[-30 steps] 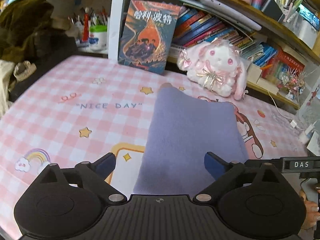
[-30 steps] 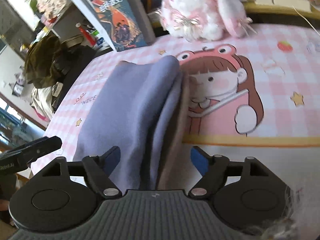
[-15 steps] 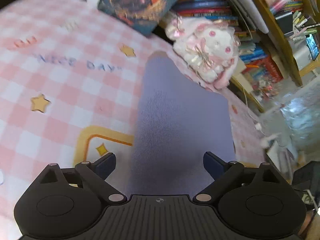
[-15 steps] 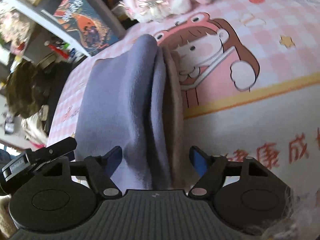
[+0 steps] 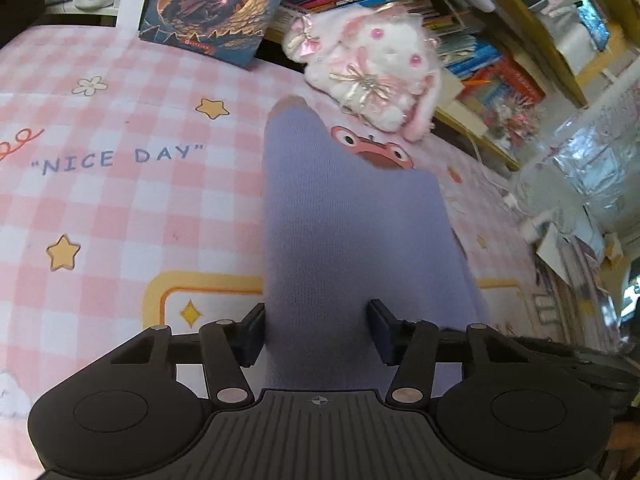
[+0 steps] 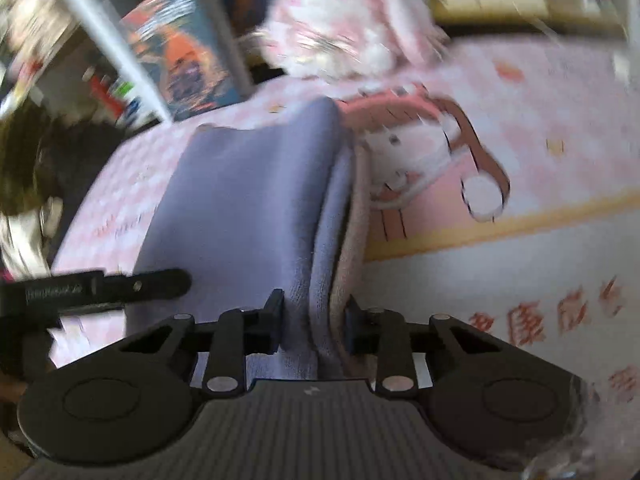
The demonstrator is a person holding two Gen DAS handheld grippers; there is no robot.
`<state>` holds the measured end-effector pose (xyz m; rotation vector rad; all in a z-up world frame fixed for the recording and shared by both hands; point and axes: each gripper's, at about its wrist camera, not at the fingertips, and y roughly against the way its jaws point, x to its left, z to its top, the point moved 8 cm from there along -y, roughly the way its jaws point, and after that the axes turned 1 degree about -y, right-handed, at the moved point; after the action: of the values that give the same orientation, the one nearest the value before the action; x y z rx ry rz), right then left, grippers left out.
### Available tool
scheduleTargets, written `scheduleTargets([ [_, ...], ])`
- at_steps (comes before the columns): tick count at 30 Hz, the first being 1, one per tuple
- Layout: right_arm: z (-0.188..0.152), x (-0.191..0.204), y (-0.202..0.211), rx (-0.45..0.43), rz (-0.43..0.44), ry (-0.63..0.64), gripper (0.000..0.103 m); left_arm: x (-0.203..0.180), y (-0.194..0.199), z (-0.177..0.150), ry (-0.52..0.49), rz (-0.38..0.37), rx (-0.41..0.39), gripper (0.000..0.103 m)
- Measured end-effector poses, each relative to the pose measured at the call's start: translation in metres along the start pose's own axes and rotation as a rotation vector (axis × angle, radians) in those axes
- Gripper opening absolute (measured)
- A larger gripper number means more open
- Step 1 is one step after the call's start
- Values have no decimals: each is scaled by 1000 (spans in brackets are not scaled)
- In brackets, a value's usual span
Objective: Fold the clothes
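Observation:
A folded lavender garment (image 5: 352, 232) lies lengthwise on the pink checked cloth (image 5: 120, 208). In the left wrist view my left gripper (image 5: 318, 332) straddles its near end. The jaws are closing, with the fabric filling the gap between them, and its right finger lies over the cloth. In the blurred right wrist view the garment (image 6: 248, 200) shows its stacked folded edges with a beige layer beneath. My right gripper (image 6: 314, 320) is closing on those edges, and its pads press the layers. One black finger (image 6: 160, 280) of the left gripper reaches in from the left.
A white and pink plush rabbit (image 5: 372, 68) sits just beyond the garment's far end. Beside it a large illustrated book (image 5: 216, 4) leans on the shelf. Bookshelves crowd the back and right, and a dark pile of clothes (image 6: 36, 168) lies at far left.
Both grippers have moved forward over the garment's near end and tipped downward. Both sets of jaws have narrowed, the right one onto the folded edges. The garment lies where it was.

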<state>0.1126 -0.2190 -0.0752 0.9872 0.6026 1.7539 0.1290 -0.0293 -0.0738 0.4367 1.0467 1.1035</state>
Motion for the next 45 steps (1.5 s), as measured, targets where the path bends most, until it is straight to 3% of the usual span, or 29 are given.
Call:
scheduleTargets([
  [3, -14, -2, 9, 78, 57, -29, 26, 1, 9, -20, 33, -17, 60, 53],
  [6, -31, -4, 16, 156, 82, -13, 27, 6, 8, -41, 87, -41, 144, 61],
  [8, -38, -8, 17, 182, 71, -7, 40, 10, 7, -43, 104, -58, 179, 72],
  [9, -38, -10, 16, 180, 64, -12, 44, 13, 8, -41, 105, -50, 174, 79],
  [11, -36, -14, 14, 170, 55, -32, 56, 20, 8, -36, 116, -37, 159, 82],
  [17, -32, -17, -3, 184, 95, -93, 62, 15, -4, -29, 164, -65, 93, 77],
  [18, -32, -16, -5, 183, 104, -96, 62, 10, -7, -29, 151, -59, 94, 63],
  [23, -26, -1, 1, 141, 83, 5, 30, -15, -5, -25, -6, 40, 75, 58],
  [25, -26, 4, 5, 125, 60, 69, 29, -12, -6, -26, 4, 32, 84, 59],
  [27, -27, 1, 3, 131, 68, 56, 32, -4, -8, -28, 53, 9, 98, 63],
  [29, -27, -7, 1, 145, 88, 2, 43, 2, -8, -31, 100, -24, 100, 64],
  [31, -28, -11, 0, 156, 98, -30, 46, 8, -8, -33, 143, -55, 101, 64],
  [36, -30, -11, -1, 155, 118, -60, 49, 4, -8, -35, 118, -47, 96, 62],
  [41, -26, -6, 4, 136, 128, -34, 29, -5, 0, -30, 78, -39, 68, 53],
  [45, -19, 1, 11, 98, 116, 0, 26, -12, 8, -21, 41, -41, 32, 50],
])
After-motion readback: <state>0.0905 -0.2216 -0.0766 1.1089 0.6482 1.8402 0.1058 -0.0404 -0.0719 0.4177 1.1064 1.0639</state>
